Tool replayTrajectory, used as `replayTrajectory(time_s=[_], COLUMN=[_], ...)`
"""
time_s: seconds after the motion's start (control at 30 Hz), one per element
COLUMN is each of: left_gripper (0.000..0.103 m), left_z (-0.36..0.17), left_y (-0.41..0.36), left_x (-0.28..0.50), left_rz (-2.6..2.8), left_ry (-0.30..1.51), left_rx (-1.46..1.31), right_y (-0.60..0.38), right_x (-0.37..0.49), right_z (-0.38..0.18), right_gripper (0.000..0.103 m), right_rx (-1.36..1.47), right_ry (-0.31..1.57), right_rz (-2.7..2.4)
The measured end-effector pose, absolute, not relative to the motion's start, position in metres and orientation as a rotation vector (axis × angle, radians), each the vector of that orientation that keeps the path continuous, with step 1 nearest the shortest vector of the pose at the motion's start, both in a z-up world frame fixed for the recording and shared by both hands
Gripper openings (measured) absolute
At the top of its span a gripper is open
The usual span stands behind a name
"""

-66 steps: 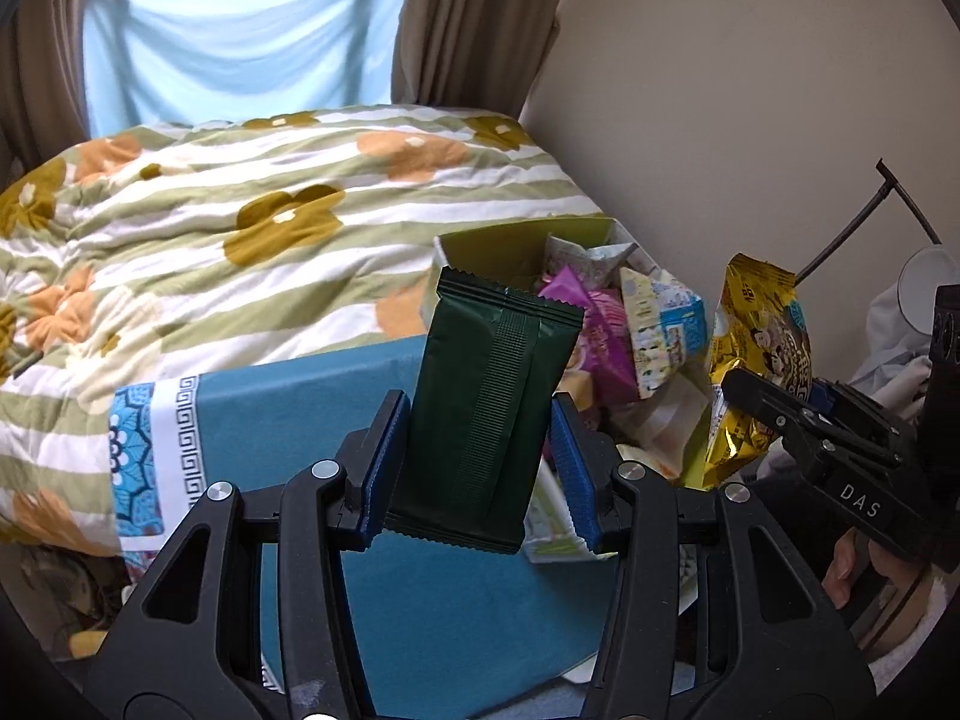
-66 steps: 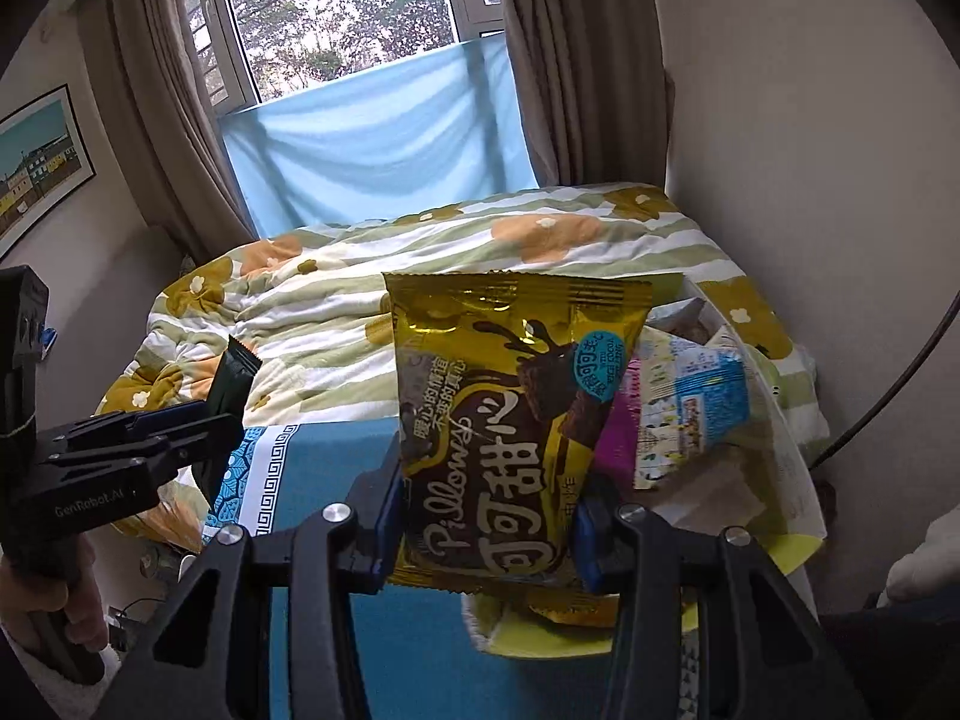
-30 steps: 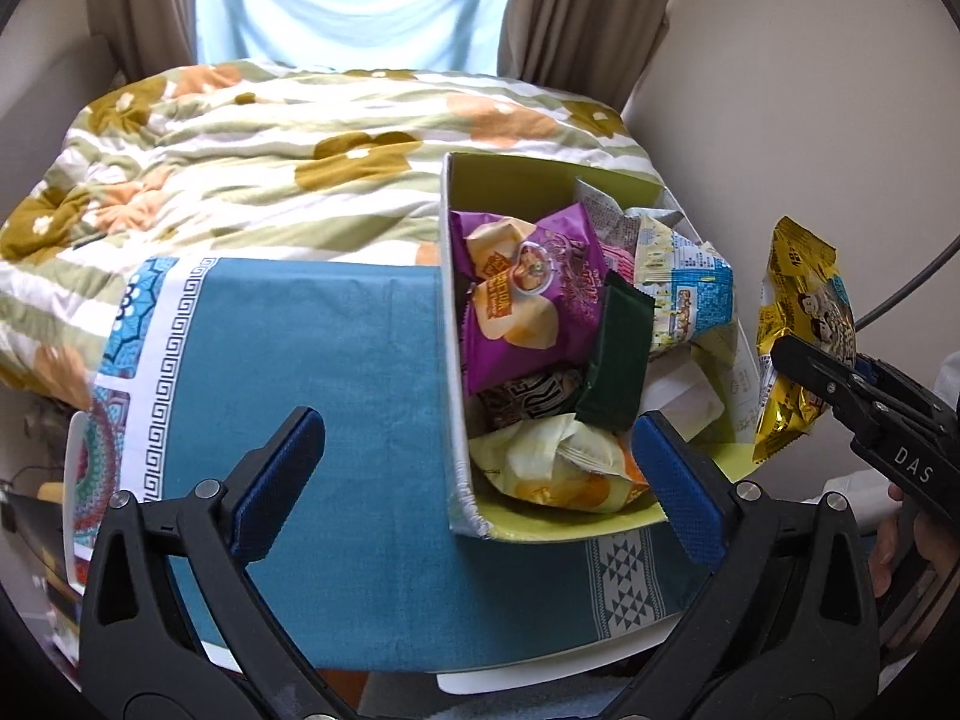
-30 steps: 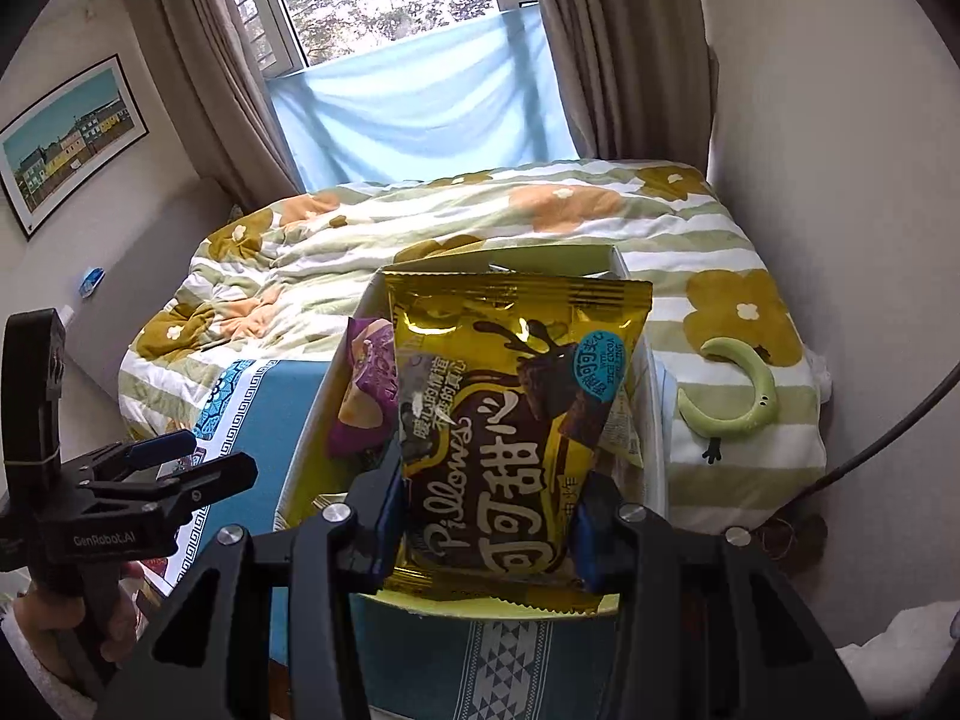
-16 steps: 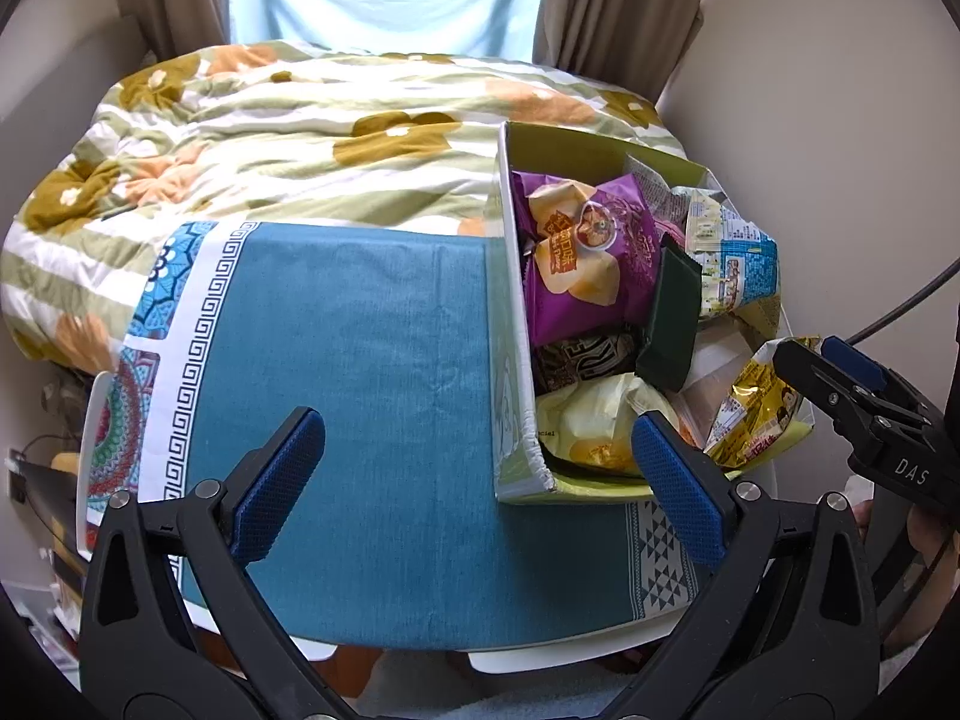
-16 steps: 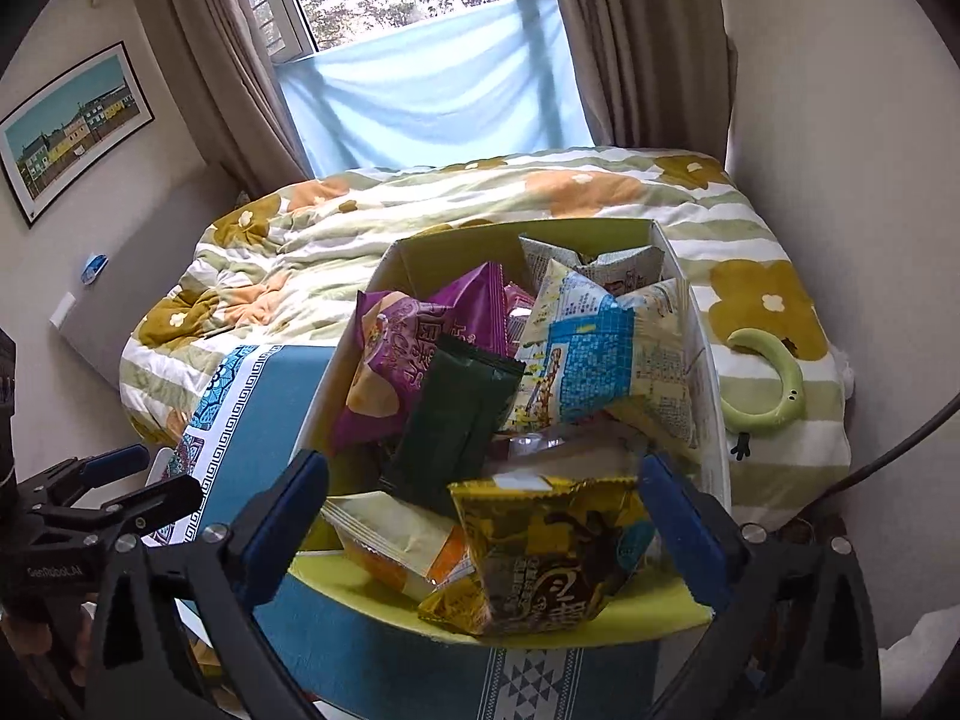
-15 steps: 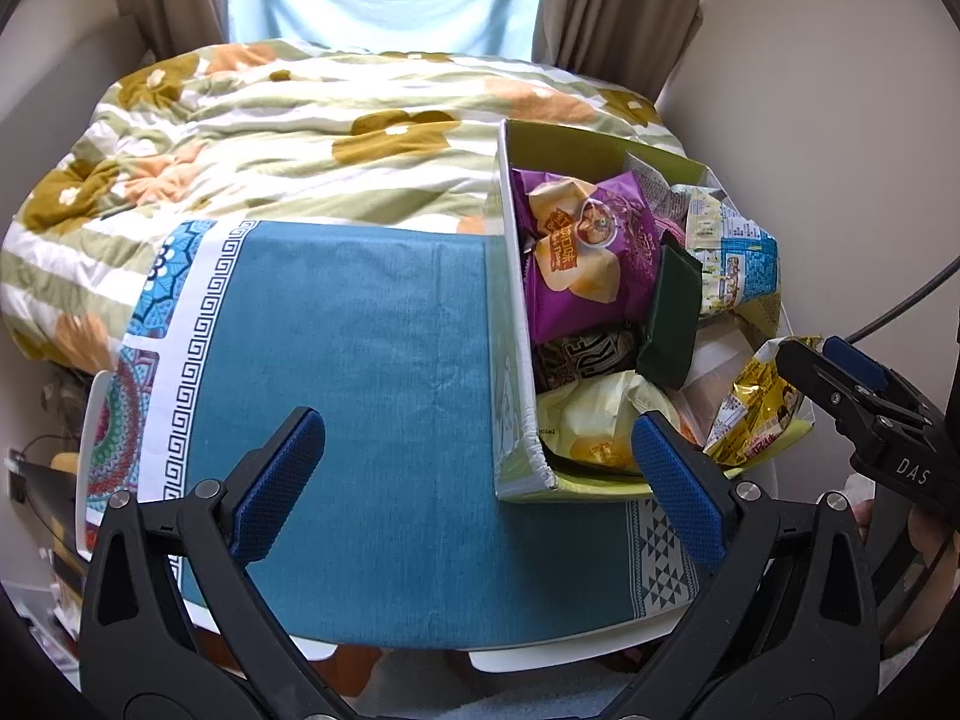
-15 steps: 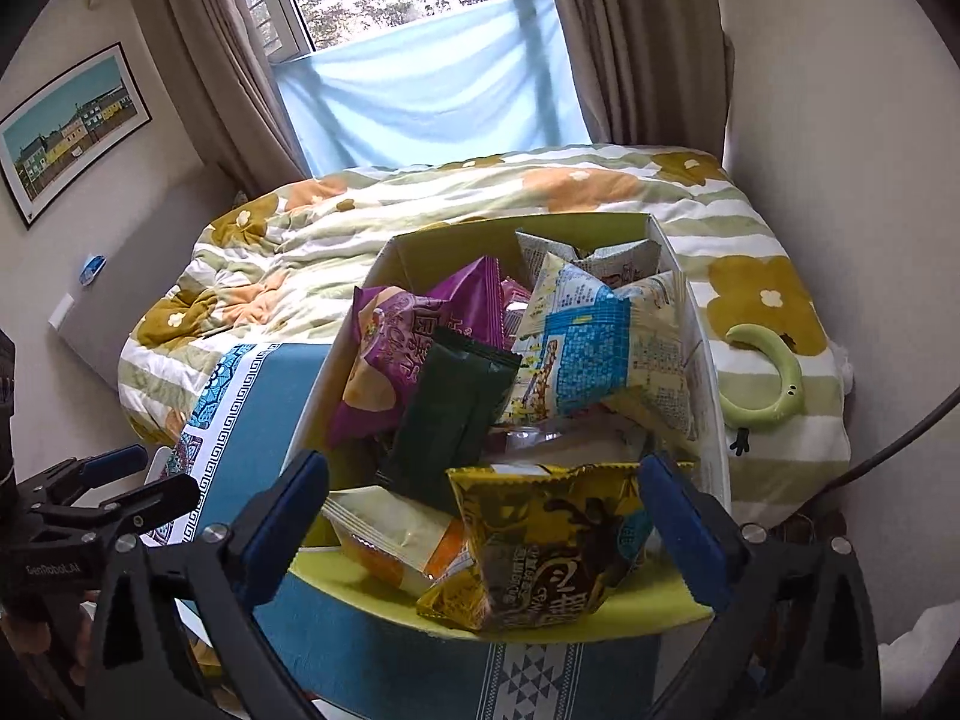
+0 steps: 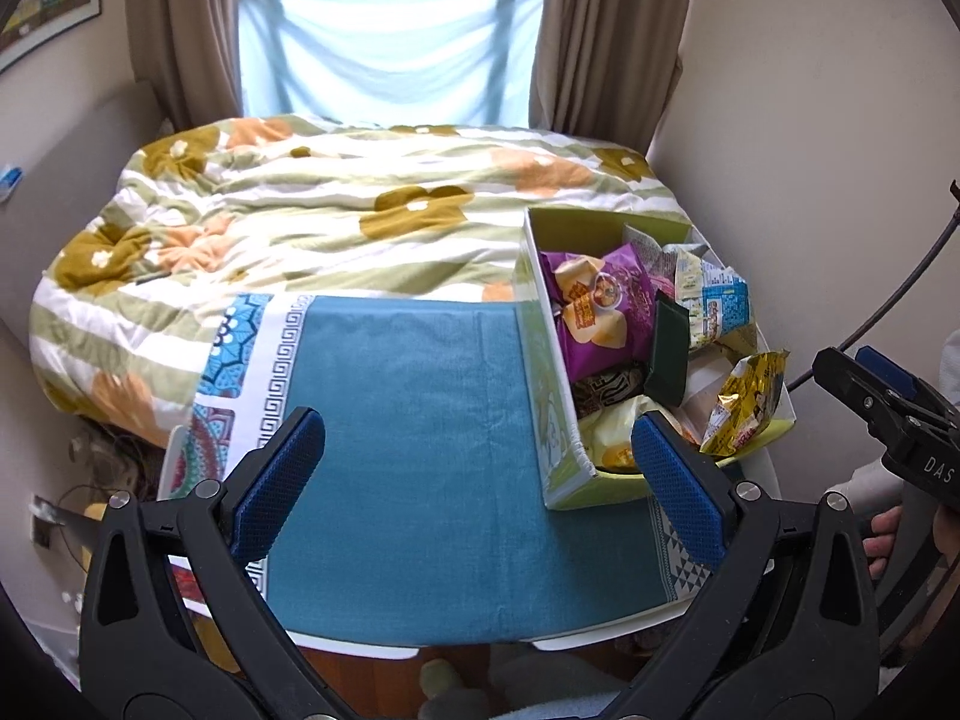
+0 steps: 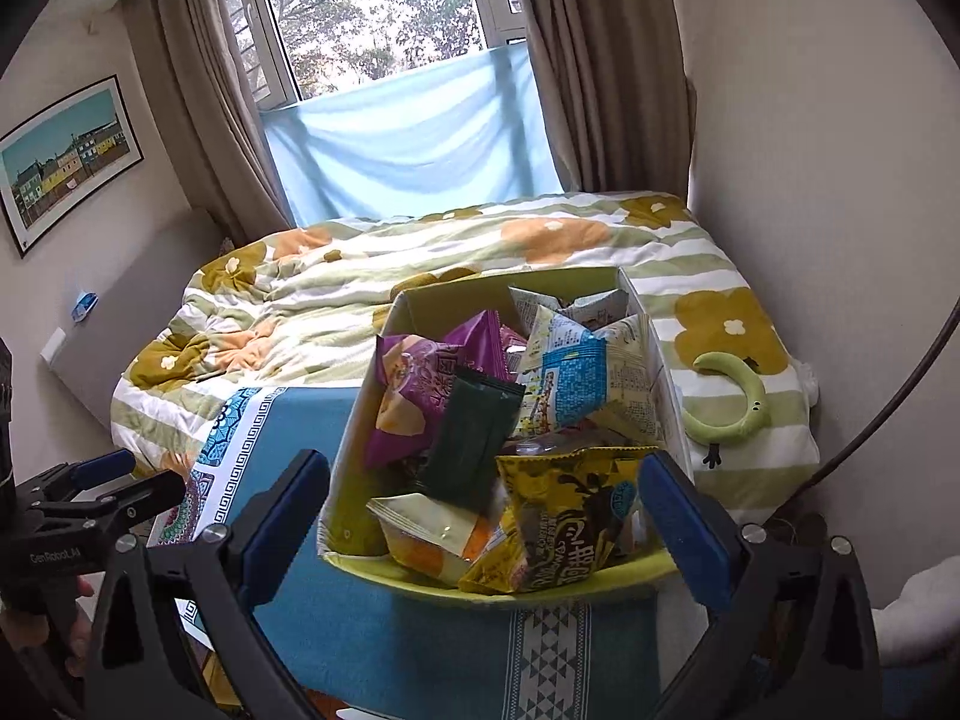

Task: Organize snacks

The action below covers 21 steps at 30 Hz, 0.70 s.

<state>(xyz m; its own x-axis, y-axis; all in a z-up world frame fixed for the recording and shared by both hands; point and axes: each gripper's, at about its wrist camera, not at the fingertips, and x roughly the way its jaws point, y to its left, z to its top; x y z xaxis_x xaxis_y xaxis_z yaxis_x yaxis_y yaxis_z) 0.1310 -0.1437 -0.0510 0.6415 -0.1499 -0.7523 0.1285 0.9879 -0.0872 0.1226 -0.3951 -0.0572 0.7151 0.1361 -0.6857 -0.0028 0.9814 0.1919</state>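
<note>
1. Both jaws spread, empty: left gripper (image 9: 477, 468), right gripper (image 10: 483, 510).
2. Snacks fill the box (image 10: 414, 300), right of the cloth (image 9: 420, 420).
3. Gold bag (image 10: 561, 525) at its near edge looks light, crinkly, slippery; pinch its top seam.

A teal cloth (image 9: 420, 450) with a patterned border covers the table. Behind it lies a bed with a floral quilt (image 9: 336, 210). A green crescent toy (image 10: 729, 405) rests on the quilt. Brown curtains (image 10: 606, 72) flank the window (image 10: 372, 6). A framed picture (image 10: 66, 150) hangs on the wall.
</note>
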Motion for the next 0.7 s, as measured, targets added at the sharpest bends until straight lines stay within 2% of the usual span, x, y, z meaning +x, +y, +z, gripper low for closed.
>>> replayTrajectory(time_s=[0.3,0.7], left_gripper=[0.102,0.102], left_z=[-0.005,0.002], left_y=[-0.085,-0.052], left_x=[0.059,-0.002], left_rz=[-0.053,-0.082], left_ry=[0.669,0.587], left_rx=[0.040,0.040], right_y=[-0.331,-0.286], right_x=[0.062,0.007], right_z=[-0.016,-0.008], right_gripper=[0.102,0.102], right_rx=[0.113,0.061], right_ry=[0.676,0.636], right_rz=[0.020,-0.049])
